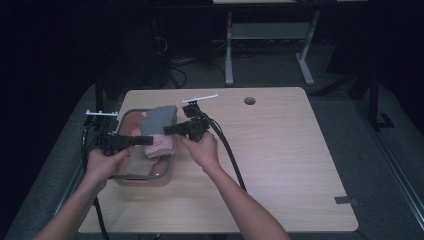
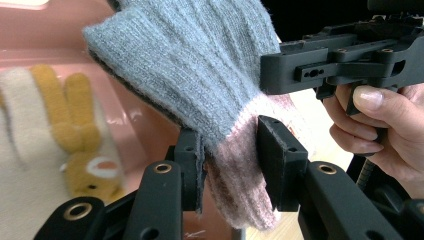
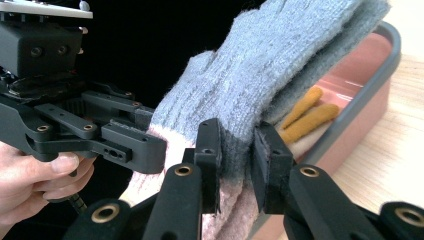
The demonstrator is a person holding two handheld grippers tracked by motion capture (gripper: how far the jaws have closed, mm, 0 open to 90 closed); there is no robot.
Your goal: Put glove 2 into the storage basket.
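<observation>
Jaws of left gripper [image 2: 230, 170] are pinching the pink cuff of a knit glove [image 2: 200, 75], grey body w/ pink cuff, at lower centre of left gripper view; cloth bunches between both pads. Right gripper [image 3: 235, 165] likewise clamps same glove at lower centre of right gripper view, jaws pressed on the grey knit just above the pink cuff. In high view, left gripper [image 1: 142, 140] sits centre-left, right gripper [image 1: 167, 131] just beside it to the right; glove [image 1: 159, 122] stretches between them, held up over the tray, grey part toward the top of frame, pink cuff hanging lower. Below the glove is a pink tray w/ grey rim [image 1: 165, 172], at left side of a light wood table [image 1: 280, 165]. Inside tray lies another glove, cream w/ yellow-orange fingers [image 2: 65, 115], at left of left gripper view & mid-right of right gripper view. Person's right hand [image 1: 202, 150] grips its tool near frame centre, left hand [image 1: 102, 162] at lower left.
</observation>
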